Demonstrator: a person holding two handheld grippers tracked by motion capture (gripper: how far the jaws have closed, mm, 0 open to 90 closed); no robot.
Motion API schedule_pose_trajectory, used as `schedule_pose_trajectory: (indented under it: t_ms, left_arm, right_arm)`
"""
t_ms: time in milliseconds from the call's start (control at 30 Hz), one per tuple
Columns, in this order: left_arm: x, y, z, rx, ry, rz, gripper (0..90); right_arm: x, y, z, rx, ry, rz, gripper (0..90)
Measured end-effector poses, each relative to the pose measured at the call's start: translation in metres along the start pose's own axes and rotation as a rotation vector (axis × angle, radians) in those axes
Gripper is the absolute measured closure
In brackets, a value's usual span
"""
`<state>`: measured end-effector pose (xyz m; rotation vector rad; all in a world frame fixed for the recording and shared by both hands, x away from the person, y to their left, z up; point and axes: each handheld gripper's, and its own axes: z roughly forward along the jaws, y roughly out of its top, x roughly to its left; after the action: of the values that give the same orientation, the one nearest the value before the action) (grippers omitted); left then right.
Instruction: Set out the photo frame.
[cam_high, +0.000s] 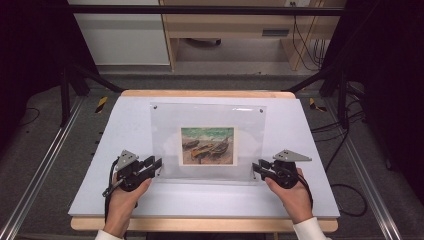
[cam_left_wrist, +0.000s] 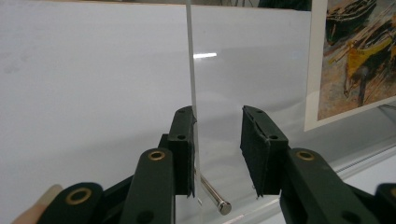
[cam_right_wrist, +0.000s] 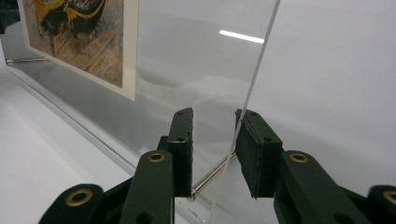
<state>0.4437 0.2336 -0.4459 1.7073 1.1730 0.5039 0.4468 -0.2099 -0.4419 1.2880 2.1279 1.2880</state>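
Clear acrylic makes up the frame (cam_high: 207, 142) standing mid-picture in the high view, on the white board (cam_high: 125, 125); a boat print (cam_high: 207, 145) sits at its centre. At lower left of that view, your left gripper (cam_high: 156, 165) reaches the frame's lower left corner. In the left gripper view the jaws stand apart, and the sheet's edge (cam_left_wrist: 192, 70) runs up just beside the left-hand pad, touching or nearly so, with a gap to the other pad. A metal pin (cam_left_wrist: 215, 196) crosses low between the jaws, and the print shows at upper right. At lower right of the high view, your right gripper (cam_high: 256, 167) meets the frame's lower right corner. In the right gripper view its jaws are parted too, the sheet's edge (cam_right_wrist: 261, 56) rising by the right-hand pad, not clamped.
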Motion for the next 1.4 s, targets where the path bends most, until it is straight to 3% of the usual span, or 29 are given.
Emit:
schedule_pose_trajectory:
  t_ms: [1400]
  left_arm:
    - [-0.0078, -0.0079, -0.0080, 0.023, 0.010, 0.020, 65.6]
  right_arm:
    - [0.0051, -0.0100, -0.0067, 0.008, -0.002, 0.005, 68.9]
